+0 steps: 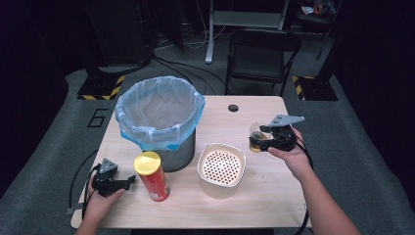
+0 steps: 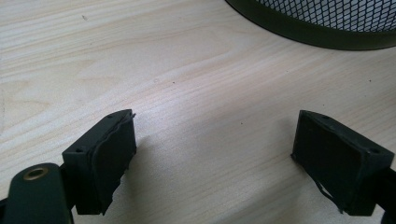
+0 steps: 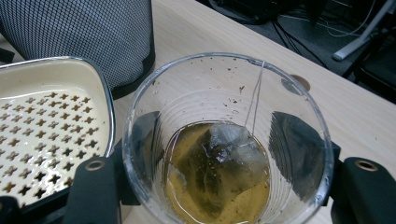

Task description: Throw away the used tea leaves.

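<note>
At a light wooden table, a person holds a gripper in each hand, the right one pinching a clear cup of tea.

Nearest, the left gripper rests low at the table's left front, its jaws spread apart with only bare wood between them. Just beside it stands a red chip can with a yellow lid. To the right sits a cream container with a perforated top. Farther right, the right gripper clamps both jaws against the sides of the clear cup, held above the table; a tea bag lies in amber liquid inside. Behind stands a mesh bin lined with a pale blue bag.
</note>
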The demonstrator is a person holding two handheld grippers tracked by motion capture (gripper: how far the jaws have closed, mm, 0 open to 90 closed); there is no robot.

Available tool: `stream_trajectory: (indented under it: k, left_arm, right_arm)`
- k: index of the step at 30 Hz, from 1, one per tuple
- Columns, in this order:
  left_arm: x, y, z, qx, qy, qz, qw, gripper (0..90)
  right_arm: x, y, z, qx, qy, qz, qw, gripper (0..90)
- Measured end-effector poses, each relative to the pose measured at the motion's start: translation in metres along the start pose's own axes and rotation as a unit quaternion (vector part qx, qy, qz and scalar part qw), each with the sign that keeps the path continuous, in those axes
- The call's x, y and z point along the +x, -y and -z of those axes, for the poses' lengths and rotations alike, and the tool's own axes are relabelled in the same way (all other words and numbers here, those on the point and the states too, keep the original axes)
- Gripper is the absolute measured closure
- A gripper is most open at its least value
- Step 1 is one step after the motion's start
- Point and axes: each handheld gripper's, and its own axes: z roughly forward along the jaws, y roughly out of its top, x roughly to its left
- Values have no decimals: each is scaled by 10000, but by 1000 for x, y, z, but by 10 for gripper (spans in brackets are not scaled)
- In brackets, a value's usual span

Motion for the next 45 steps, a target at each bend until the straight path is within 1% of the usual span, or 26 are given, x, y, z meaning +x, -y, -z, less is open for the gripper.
stream_trajectory:
  k: [3, 6, 7, 12, 13, 14, 15, 17, 18, 21, 22, 23, 25, 26, 28, 30, 31, 32, 33, 37, 38, 40, 41, 42, 44, 45]
  left_arm:
    - [0, 0, 0, 1, 0, -2, 10000, 132]
    - [0, 0, 0, -1, 3, -2, 10000, 131]
    - [0, 0, 0, -5, 7, -3, 10000, 131]
    - [0, 0, 0, -3, 7, -4, 10000, 131]
    - [0, 0, 0, -3, 5, -6, 10000, 132]
    - [0, 0, 0, -3, 5, -6, 10000, 132]
    - [0, 0, 0, -1, 5, -7, 10000, 132]
    - [0, 0, 0, -1, 7, -9, 10000, 131]
    - [0, 0, 0, -1, 10, -10, 10000, 132]
    - [-1, 0, 0, 8, 44, 4, 10000, 131]
    - [-1, 0, 0, 8, 44, 4, 10000, 131]
    - [-1, 0, 1, 32, 59, 11, 10000, 131]
    - [-1, 0, 1, 30, 58, 12, 10000, 131]
    - [-1, 0, 1, 30, 59, 11, 10000, 131]
    - [-1, 0, 1, 28, 59, 11, 10000, 131]
    - [-1, 0, 1, 31, 59, 9, 10000, 131]
    - [-1, 0, 1, 31, 59, 10, 10000, 131]
    - [-1, 0, 1, 31, 59, 10, 10000, 131]
    - [-1, 0, 1, 31, 59, 8, 10000, 131]
    - [-1, 0, 1, 30, 58, 9, 10000, 131]
    - [-1, 0, 1, 29, 58, 11, 10000, 131]
    - [-1, 0, 1, 29, 59, 11, 10000, 131]
    - [-1, 0, 1, 29, 59, 10, 10000, 131]
    - [-1, 0, 1, 29, 59, 10, 10000, 131]
    - [-1, 0, 1, 28, 58, 11, 10000, 131]
    - [-1, 0, 1, 29, 59, 10, 10000, 131]
  right_arm:
    - [-2, -8, -8, -31, -171, 131, 9998, 343]
    - [-3, -12, -13, -59, -243, 185, 9995, 343]
    - [-4, -15, -18, -115, -239, 297, 9992, 344]
    - [-4, -21, -29, -225, -357, 402, 9983, 344]
    - [-3, -23, -33, -232, -400, 501, 9977, 344]
    - [-3, -23, -33, -232, -400, 501, 9977, 344]
    - [-1, -25, -38, -218, -404, 656, 9968, 344]
    - [0, -27, -40, -205, -391, 698, 9966, 344]
    - [2, -29, -42, -227, -388, 847, 9954, 344]
    - [8, -34, -45, -259, -390, 1064, 9932, 344]
    - [8, -34, -45, -259, -390, 1064, 9932, 344]
    - [11, -36, -45, -301, -374, 1199, 9916, 344]
    - [12, -37, -45, -331, -349, 1247, 9910, 344]
    - [15, -39, -45, -410, -321, 1366, 9893, 344]
    - [16, -40, -45, -440, -305, 1418, 9885, 344]
    - [20, -41, -44, -493, -264, 1564, 9861, 344]
    - [24, -43, -43, -532, -237, 1750, 9828, 344]
    - [24, -43, -43, -532, -237, 1750, 9828, 344]
    - [26, -44, -42, -572, -208, 1826, 9813, 344]
    - [33, -46, -40, -651, -136, 2154, 9743, 344]
    - [35, -46, -39, -634, -114, 2286, 9714, 344]
    - [37, -47, -39, -648, -104, 2373, 9692, 344]
    - [40, -47, -38, -674, -72, 2473, 9666, 344]
    - [40, -47, -38, -674, -72, 2473, 9666, 344]
    - [42, -47, -38, -691, -52, 2579, 9637, 344]
    - [44, -46, -38, -717, -63, 2674, 9609, 344]
